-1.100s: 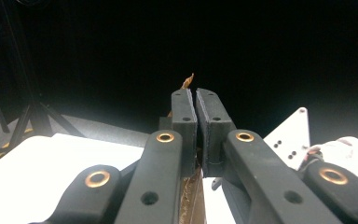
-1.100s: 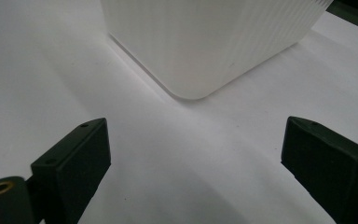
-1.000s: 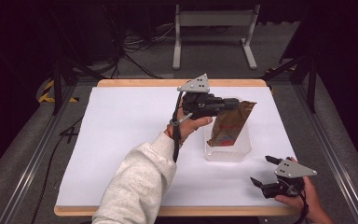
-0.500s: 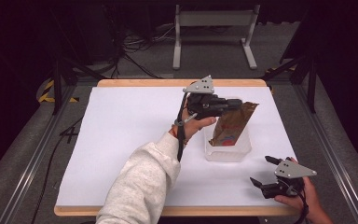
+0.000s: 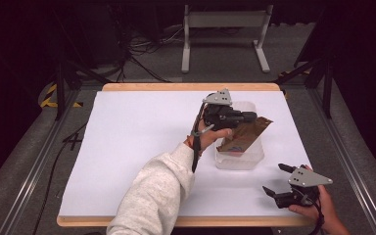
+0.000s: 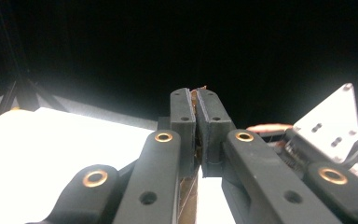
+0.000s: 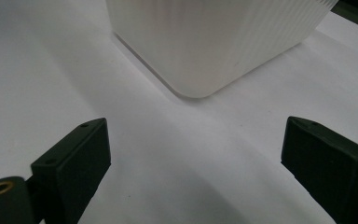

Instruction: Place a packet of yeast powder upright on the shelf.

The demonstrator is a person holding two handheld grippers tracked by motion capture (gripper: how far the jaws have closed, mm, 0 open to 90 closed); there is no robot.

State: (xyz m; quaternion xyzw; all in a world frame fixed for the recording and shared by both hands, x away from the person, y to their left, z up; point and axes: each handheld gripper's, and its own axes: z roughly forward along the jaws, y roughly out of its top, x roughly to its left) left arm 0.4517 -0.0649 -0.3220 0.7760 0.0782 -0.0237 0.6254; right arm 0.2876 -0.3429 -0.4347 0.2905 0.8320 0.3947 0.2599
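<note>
We see a brown foil pouch [image 5: 242, 137] standing tilted in a clear ribbed tub [image 5: 240, 159], its top corner leaning up and away toward the table's right, its lower part showing a red and blue print. The tub sits upright on the white table [image 5: 127, 147], right of centre. The pouch's upper edge is pinched between the left gripper's [image 5: 247, 116] jaws.
</note>
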